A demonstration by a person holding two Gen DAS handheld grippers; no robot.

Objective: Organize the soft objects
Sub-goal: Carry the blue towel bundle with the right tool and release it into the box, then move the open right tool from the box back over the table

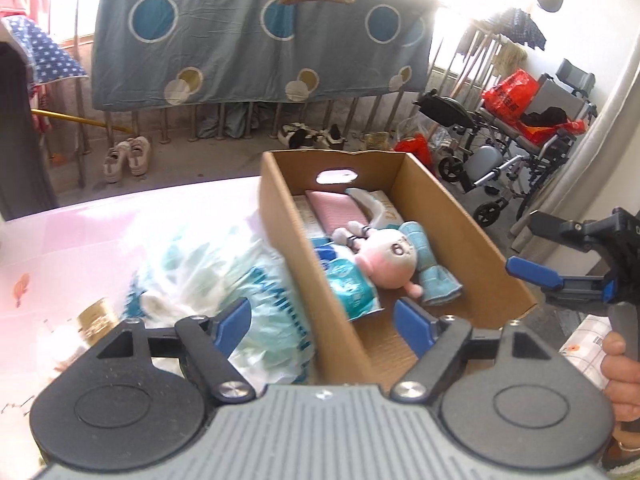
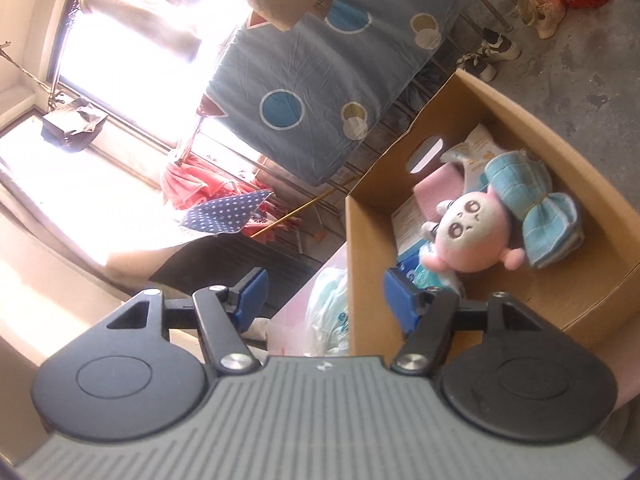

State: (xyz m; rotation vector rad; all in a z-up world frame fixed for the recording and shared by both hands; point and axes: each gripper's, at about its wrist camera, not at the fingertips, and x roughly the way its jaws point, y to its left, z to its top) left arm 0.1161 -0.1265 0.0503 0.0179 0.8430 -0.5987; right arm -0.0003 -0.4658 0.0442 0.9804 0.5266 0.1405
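Cardboard box (image 1: 460,232) holds pink plush (image 1: 386,258); my left gripper (image 1: 322,320) and right gripper (image 2: 324,300) both apart, empty. Next: grab plastic bag (image 1: 240,280) beside box.

A pink plush doll (image 1: 386,258) lies in the cardboard box (image 1: 460,216) against a tied blue towel (image 1: 430,264).

An open brown cardboard box (image 1: 448,216) sits on a pale pink table (image 1: 100,232). Inside lie a pink plush doll (image 1: 386,260), a folded light-blue towel (image 1: 434,276) to its right, and a pink pad (image 1: 336,210) behind. A crumpled white-and-teal plastic bag (image 1: 224,272) lies left of the box.
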